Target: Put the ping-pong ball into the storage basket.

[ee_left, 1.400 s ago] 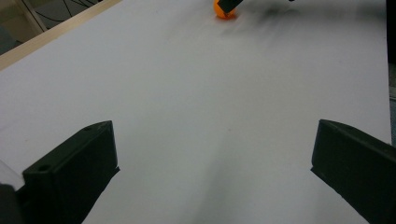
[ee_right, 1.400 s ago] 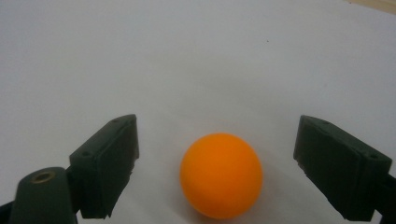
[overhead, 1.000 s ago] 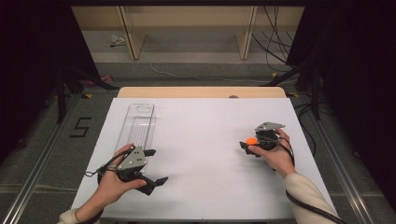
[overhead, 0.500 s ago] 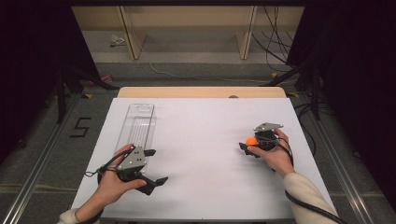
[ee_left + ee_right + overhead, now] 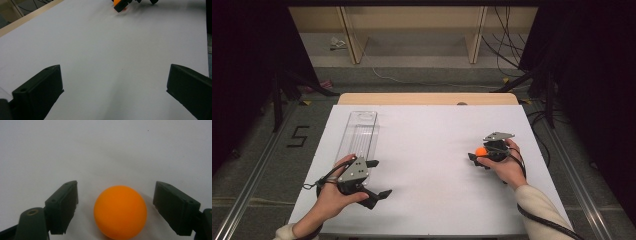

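Orange ball (image 5: 120,211): 1, between right tool (image 5: 115,202) closing, untouched | left tool (image 5: 113,93): apart | clear tray (image 5: 358,135): 1

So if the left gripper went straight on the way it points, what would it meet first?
Bare table first; the left gripper looks across it toward the right gripper and orange ball, probably the first things in line, though depth is unclear.

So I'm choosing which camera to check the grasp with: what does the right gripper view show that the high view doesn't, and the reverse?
Right gripper view: a gap on each side between the orange ball and the right gripper, whose jaws have just been closing. High view: the left gripper, open, by the clear tray, both hands, the whole table. Both: ball between the right gripper's jaws on the white surface.
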